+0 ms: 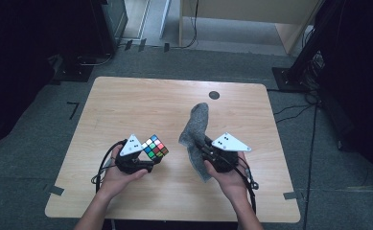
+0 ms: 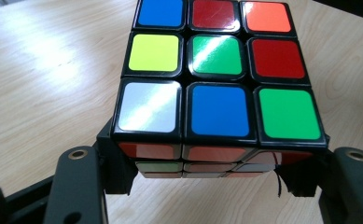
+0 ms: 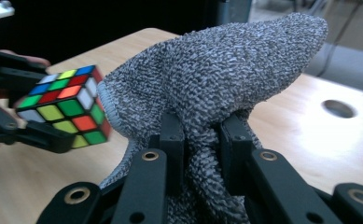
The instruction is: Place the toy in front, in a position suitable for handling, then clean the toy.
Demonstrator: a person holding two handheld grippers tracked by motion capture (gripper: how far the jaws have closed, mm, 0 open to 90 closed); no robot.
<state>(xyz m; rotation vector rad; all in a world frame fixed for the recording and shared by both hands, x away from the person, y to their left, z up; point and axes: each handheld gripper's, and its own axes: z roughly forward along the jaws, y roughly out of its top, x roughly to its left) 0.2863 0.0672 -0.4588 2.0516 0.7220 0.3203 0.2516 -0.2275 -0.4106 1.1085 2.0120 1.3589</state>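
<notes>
Wooden table (image 1: 126,105): left claw (image 1: 148,160) grips cube (image 1: 155,146), right claw (image 1: 204,149) pinches grey sock (image 1: 196,127).

Worktop (image 1: 141,100): rectangular, light wood grain, rounded corners, seen from its near long side. Surface bare over the far and left parts. Round dark hole (image 1: 214,95) set in the top near the far edge, right of centre. Grey tape (image 1: 56,190) at the near left corner, a second piece of grey tape (image 1: 289,195) at the near right corner. Stands on a grey carpeted floor (image 1: 26,158), with black tape marks (image 1: 73,109) on the floor to the left.
</notes>
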